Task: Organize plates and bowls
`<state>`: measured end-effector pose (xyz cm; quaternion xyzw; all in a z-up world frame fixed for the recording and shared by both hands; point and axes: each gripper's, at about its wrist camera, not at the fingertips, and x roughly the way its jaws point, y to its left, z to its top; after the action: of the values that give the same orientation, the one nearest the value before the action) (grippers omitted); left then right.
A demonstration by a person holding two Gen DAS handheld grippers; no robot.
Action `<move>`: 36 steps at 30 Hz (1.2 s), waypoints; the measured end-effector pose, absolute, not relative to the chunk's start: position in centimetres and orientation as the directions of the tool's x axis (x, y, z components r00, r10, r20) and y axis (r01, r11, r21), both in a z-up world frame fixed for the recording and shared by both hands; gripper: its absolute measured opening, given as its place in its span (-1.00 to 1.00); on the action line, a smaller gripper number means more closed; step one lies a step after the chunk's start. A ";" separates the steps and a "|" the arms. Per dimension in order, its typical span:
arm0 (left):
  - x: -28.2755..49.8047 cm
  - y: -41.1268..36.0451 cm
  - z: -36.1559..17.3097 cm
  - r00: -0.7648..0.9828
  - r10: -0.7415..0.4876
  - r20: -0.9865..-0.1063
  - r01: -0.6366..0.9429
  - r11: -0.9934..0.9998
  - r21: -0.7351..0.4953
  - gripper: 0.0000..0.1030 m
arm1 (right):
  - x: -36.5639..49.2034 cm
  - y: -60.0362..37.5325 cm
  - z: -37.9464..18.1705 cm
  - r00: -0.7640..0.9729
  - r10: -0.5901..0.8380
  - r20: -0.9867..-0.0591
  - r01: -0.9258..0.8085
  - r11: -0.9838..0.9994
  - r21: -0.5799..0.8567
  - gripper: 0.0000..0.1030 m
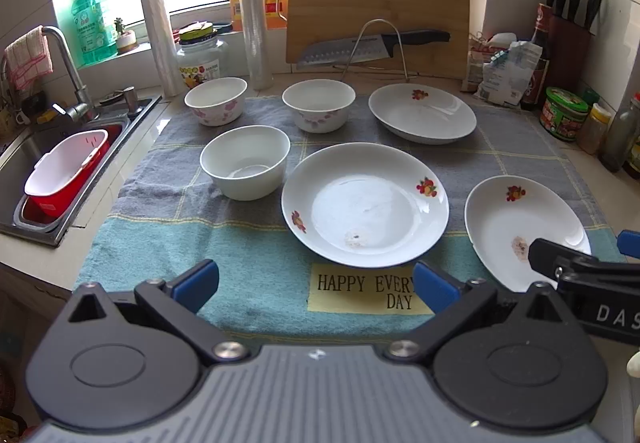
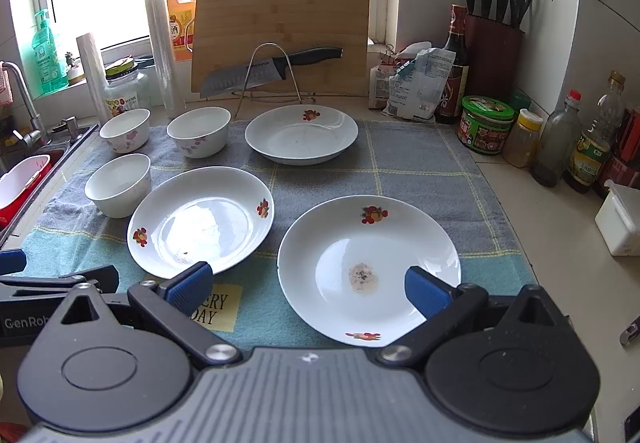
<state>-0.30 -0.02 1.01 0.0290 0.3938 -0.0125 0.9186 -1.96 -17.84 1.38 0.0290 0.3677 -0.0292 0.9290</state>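
Both grippers hang low at the near edge of the towel, jaws spread wide, nothing held. Left gripper faces the middle plate; right gripper sits over the near-right plate, its right pad above the plate's inner slope.

Task's things, all on the towel on the tabletop: three plates, the third being the far plate, and three bowls to the left: plain bowl, far-left bowl, far-middle bowl. No stacking yet.

Risks, as I judge them:
- Plates are glazed, shallow, thin-rimmed. A pinch on the rim alone may slip or let the plate tip out.
- Middle plate and plain bowl stand just beside each other; lifting either at that side could knock the other.
- Towel may drag or bunch under a sliding plate.
- The two grippers are close side by side; a crossing move may clash.
- Both near plates carry a dried smear, so stacking would soil the undersides.

Room:
- Sink drops off at left, near the bowls.
- Bottles and jars crowd the right edge; knife on rack behind the far plate.
- Open towel lies right of the far plate and along the near strip.
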 end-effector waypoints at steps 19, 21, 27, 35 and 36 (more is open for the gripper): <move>-2.8 -2.4 2.2 0.725 -0.042 -0.687 0.101 0.994 0.046 0.99 | -4.7 -20.2 2.9 0.788 -0.003 -0.616 0.058 0.996 0.070 1.00; -3.3 -2.9 2.0 0.721 -0.057 -0.691 0.120 0.992 0.044 0.99 | -5.0 -20.8 3.0 0.793 0.005 -0.609 0.047 0.996 0.070 1.00; -4.4 -4.1 1.4 0.714 -0.079 -0.695 0.154 0.987 0.046 0.99 | -6.0 -22.7 2.9 0.792 0.000 -0.610 0.061 0.995 0.079 1.00; -3.9 -6.7 -1.0 0.727 -0.192 -0.659 0.297 0.954 0.049 0.99 | -5.9 -25.7 2.2 0.777 -0.024 -0.630 0.119 0.987 0.110 1.00; -3.6 -7.0 -1.7 0.712 -0.211 -0.670 0.315 0.949 0.036 0.99 | -5.8 -26.1 2.1 0.774 -0.028 -0.633 0.129 0.985 0.113 1.00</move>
<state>-3.55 -7.00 -1.66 0.0736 0.3517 -0.1426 0.9222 -5.80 -26.10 2.05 0.0752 0.3336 -0.0418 0.9388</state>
